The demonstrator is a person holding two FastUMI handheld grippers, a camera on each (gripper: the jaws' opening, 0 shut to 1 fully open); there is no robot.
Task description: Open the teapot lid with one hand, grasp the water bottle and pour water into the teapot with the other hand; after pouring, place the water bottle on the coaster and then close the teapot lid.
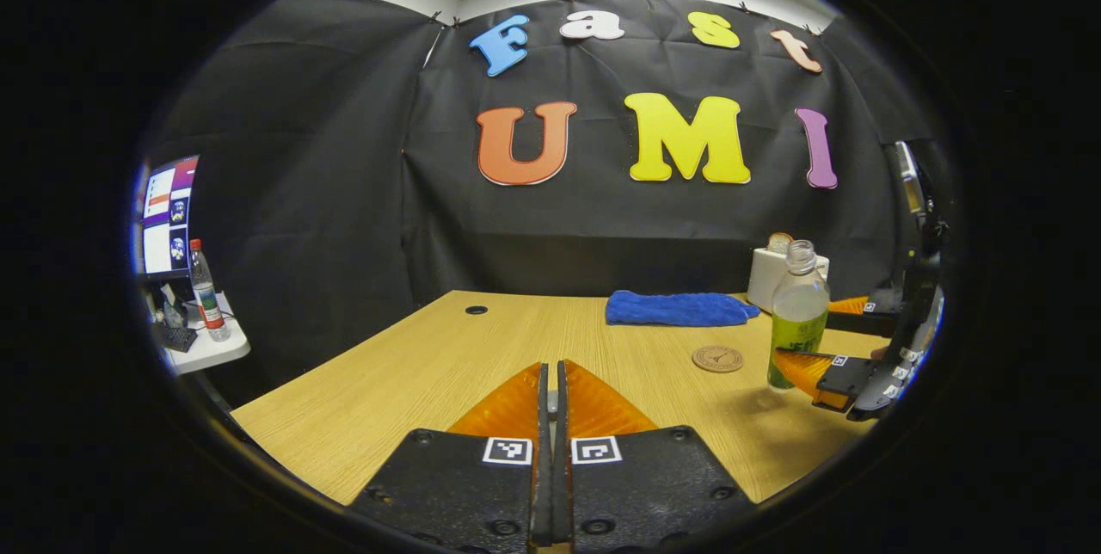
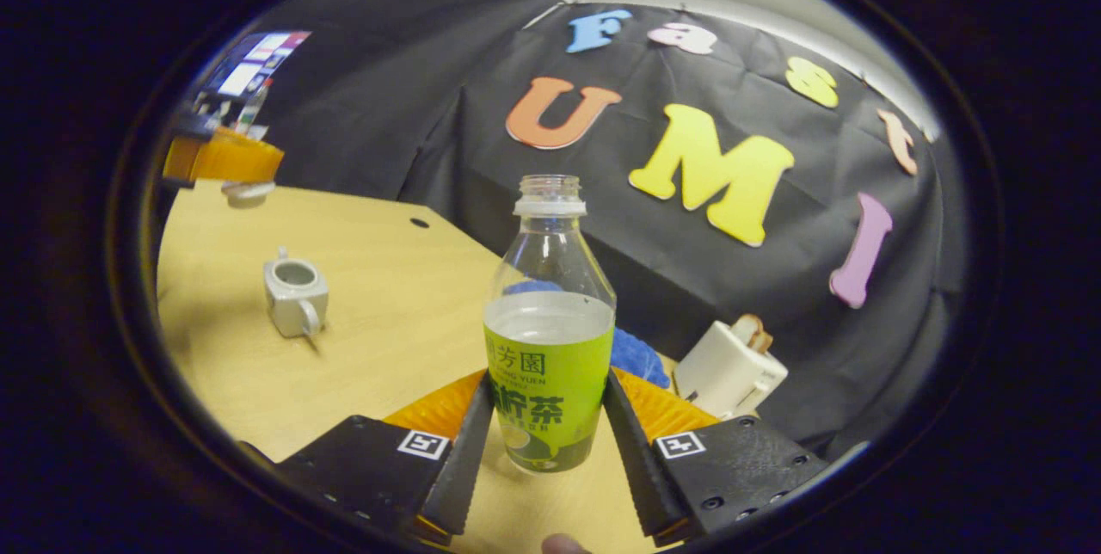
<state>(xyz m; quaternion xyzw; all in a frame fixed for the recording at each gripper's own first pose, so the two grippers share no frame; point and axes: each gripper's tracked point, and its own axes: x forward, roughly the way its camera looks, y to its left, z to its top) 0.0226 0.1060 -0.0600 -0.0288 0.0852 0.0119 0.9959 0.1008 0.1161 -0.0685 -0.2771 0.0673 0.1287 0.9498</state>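
Observation:
The clear water bottle (image 2: 549,339) has a green label, no cap and is partly full. It stands upright between the fingers of my right gripper (image 2: 548,382), which press on its lower sides. The left gripper view has the same bottle (image 1: 798,313) and right gripper (image 1: 821,335) at the table's right side, just right of the round brown coaster (image 1: 717,358). The small silver teapot (image 2: 295,296) sits open on the table. My left gripper (image 2: 222,160) hovers up and beyond it, shut on the white teapot lid (image 2: 247,191). The left gripper (image 1: 551,369) has its fingers closed together.
A blue cloth (image 1: 679,309) lies at the back of the wooden table (image 1: 413,365). A white toaster (image 1: 774,274) with bread stands behind the bottle. Off the table's left edge, a side desk (image 1: 202,347) holds a monitor and another bottle.

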